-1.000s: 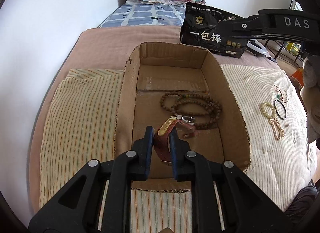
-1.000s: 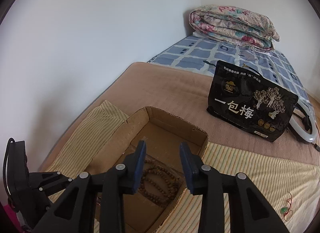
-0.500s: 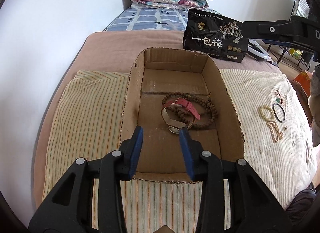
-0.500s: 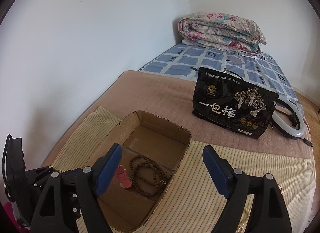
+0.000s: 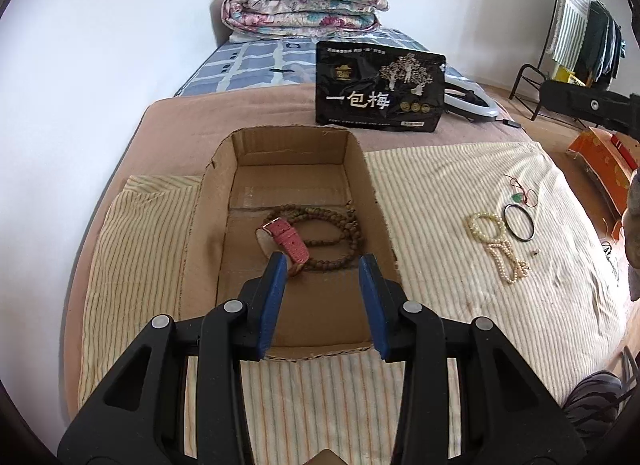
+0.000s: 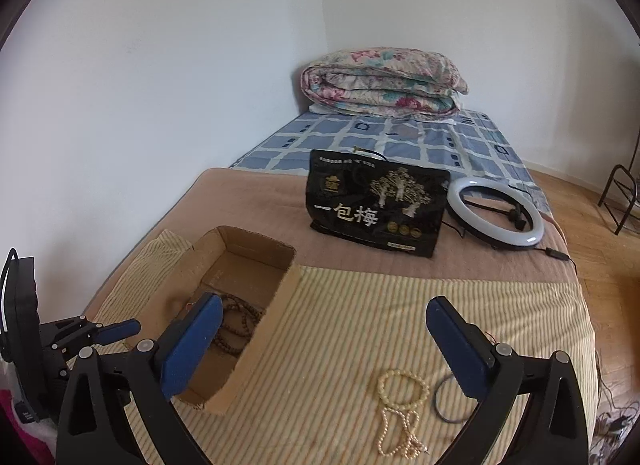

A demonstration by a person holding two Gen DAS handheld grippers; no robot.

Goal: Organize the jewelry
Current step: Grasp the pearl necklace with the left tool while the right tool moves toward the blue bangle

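An open cardboard box [image 5: 204, 225] lies on a striped cloth on the bed. Inside it are a pink-strap watch [image 5: 286, 241] and a brown bead necklace [image 5: 340, 225]. My left gripper [image 5: 323, 265] is open and empty, above the box's near end. Right of the box lie a cream bead bracelet [image 5: 486, 225], a pearl strand [image 5: 508, 263], a black bangle [image 5: 519, 222] and a green pendant on red cord [image 5: 519, 197]. My right gripper [image 6: 324, 313] is wide open and empty, above the cloth, with the bracelet [image 6: 402, 385], pearl strand [image 6: 394, 435] and bangle [image 6: 442, 405] below it.
A black snack bag [image 5: 378, 91] stands behind the box, with a white ring light [image 6: 496, 213] beside it. A folded floral quilt [image 5: 300, 3] lies at the bed's head. A wall runs along the left. A clothes rack [image 5: 576, 25] stands at far right.
My left gripper let go of the pink watch, which now lies in the box, and drew back, open. My right gripper opened wide and swung right over the loose jewelry.
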